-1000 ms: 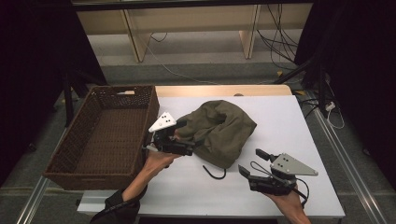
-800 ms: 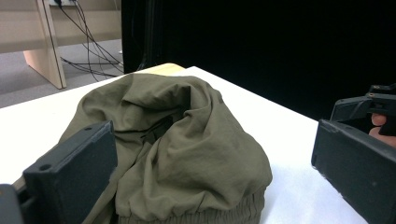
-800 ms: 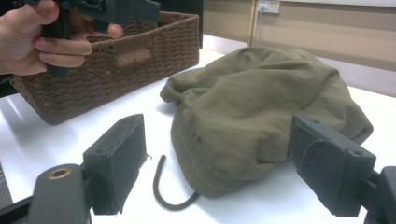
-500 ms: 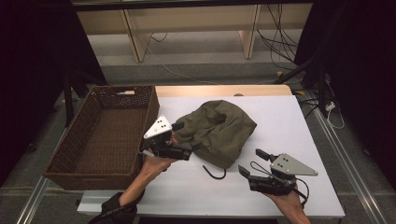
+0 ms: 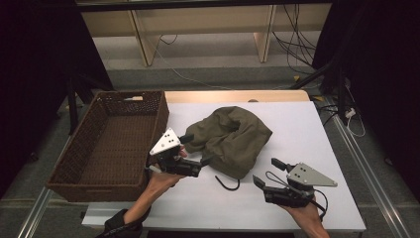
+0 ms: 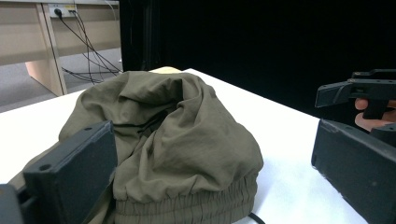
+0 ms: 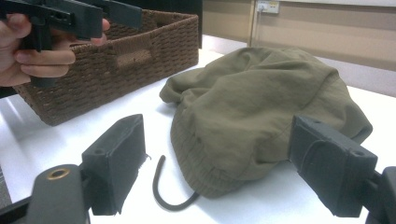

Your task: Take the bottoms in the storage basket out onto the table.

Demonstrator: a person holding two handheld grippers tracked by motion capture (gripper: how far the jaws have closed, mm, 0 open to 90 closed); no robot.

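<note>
White and flat, the rectangular bench (image 5: 302, 124) carries everything, with a strip of pale wood showing along its far edge. On its left part sits the large dark brown woven wicker basket (image 5: 104, 148), rectangular, with a handle slot in its far wall. At the middle of the bench lies the crumpled olive-green fabric garment (image 5: 233, 139), heaped in a loose mound with a gathered elastic hem at its near side; in the left gripper view the garment (image 6: 177, 140) rises between the two jaws, and in the right gripper view it (image 7: 261, 107) lies just ahead. The left gripper (image 5: 194, 148), black with a grey three-cornered plate on top, is held just beside the basket's right wall; its jaws stand wide apart, one at the garment's left edge and one at its near hem, with the cloth between them, though whether the pads touch the fabric cannot be told. The right gripper (image 5: 267, 172), black with the same grey plate, hovers over the bench's near right part, near the garment but apart from it, its jaws also spread wide and holding nothing. A thin dark curved cord (image 5: 229, 183) trails out from under the garment's near hem and lies on the bench between the two grippers.
</note>
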